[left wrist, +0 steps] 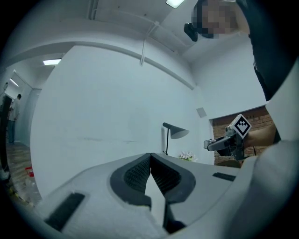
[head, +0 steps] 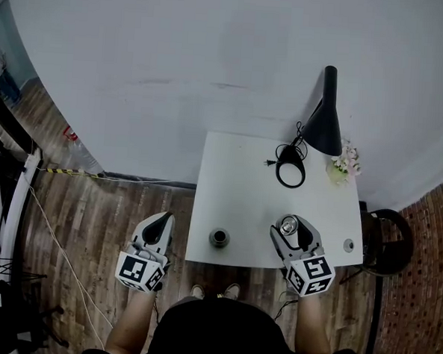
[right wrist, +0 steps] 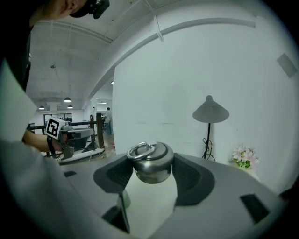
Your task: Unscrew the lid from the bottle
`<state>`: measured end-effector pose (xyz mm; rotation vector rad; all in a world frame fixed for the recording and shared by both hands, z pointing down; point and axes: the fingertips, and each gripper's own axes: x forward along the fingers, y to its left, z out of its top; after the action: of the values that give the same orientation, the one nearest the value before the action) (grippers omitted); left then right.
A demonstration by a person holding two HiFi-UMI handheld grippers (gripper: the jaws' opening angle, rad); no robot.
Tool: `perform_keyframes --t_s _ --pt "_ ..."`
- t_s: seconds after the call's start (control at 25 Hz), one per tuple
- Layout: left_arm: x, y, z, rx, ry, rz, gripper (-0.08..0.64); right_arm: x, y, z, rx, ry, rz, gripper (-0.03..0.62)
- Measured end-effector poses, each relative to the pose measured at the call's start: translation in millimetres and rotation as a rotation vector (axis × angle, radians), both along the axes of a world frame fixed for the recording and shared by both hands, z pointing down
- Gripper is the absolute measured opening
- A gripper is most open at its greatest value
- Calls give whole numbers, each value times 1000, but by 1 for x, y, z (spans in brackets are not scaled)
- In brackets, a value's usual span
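Right gripper: jaws wide apart and clamped on the rounded stainless-steel lid with a wire ring on top, one pad on each side of its wall. I read the lid's axis as near upright, ring side up, open side down. The ring lies tipped over toward the left jaw.

In the head view I see that gripper holding the lid over the front right part of the white square table. The lid is off the bottle and well apart from it.

The dark round bottle stands on the table near the front edge, left of centre. I'm looking at it end-on from above, so its long axis is vertical and the mouth points up at the head camera. Nothing is touching it. It sits between the two grippers as I see them.

Left gripper: jaws fully together with nothing between them. In the head view it hangs off the table's left side over the brown wood-plank floor, pointing toward the wall.

At the back of the table are a black cone-shade desk lamp and a small bunch of pale flowers. A small grey disc lies near the right front corner.
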<state>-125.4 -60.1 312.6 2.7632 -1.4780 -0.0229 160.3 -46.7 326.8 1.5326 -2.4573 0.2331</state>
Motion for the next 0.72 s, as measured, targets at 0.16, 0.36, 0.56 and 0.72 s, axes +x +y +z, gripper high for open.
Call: perform_keyframes --t_s 0.16,0.36,0.56,0.72 --pt "-22 11 -22 40 -2 -51 23 14 4 -12 17 -19 39 261" --pt "-21 25 -19 47 -38 -38 23 27 6 -21 36 -20 66 261" --pt "-14 31 -17 57 -27 -35 23 31 13 -17 43 -22 82 261" --pt "-9 32 -18 63 -29 -27 23 35 16 -9 31 -39 107 261"
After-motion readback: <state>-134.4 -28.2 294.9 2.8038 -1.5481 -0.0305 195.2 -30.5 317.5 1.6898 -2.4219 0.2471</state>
